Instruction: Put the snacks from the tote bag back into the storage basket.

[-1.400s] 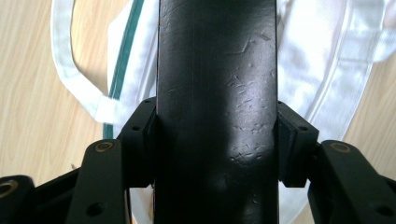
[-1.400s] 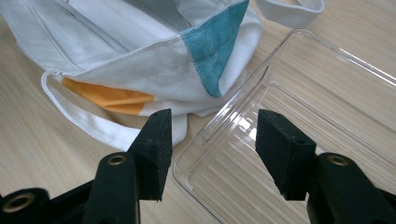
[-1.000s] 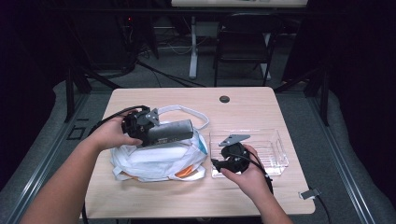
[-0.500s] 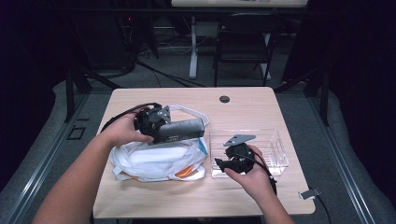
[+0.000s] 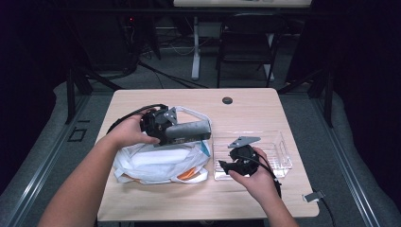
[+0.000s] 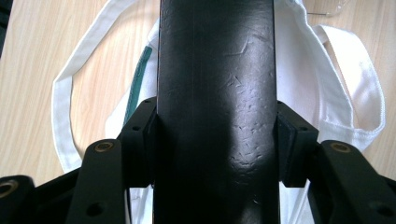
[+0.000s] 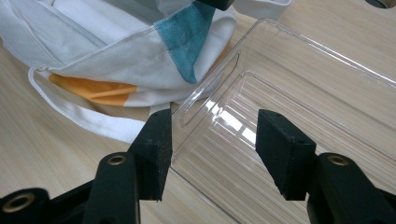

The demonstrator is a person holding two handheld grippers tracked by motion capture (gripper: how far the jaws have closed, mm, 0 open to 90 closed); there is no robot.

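My left gripper (image 5: 174, 132) (image 6: 217, 135) is shut on a dark grey, roll-shaped object (image 5: 188, 131) (image 6: 215, 93) and holds it level above a white cloth bag (image 5: 158, 163) (image 6: 308, 65) with teal and orange patches. In the left gripper view both pads press on the object's sides. The bag (image 7: 112, 51) lies on the wooden table (image 5: 189, 201), its handles spread out. My right gripper (image 5: 226, 166) (image 7: 212, 140) stands open over the near left corner of a clear plastic tray (image 5: 280, 156) (image 7: 308, 93), with nothing pinched between its jaws.
A small dark round grommet (image 5: 227, 100) sits in the table near its far edge. Behind the table stand a chair and desk legs on a dark floor. A cable trails off the table's right front corner (image 5: 314, 195).
My left gripper has carried the dark roll-shaped object to the right, over the bag and toward the tray. The right gripper has stayed in place.
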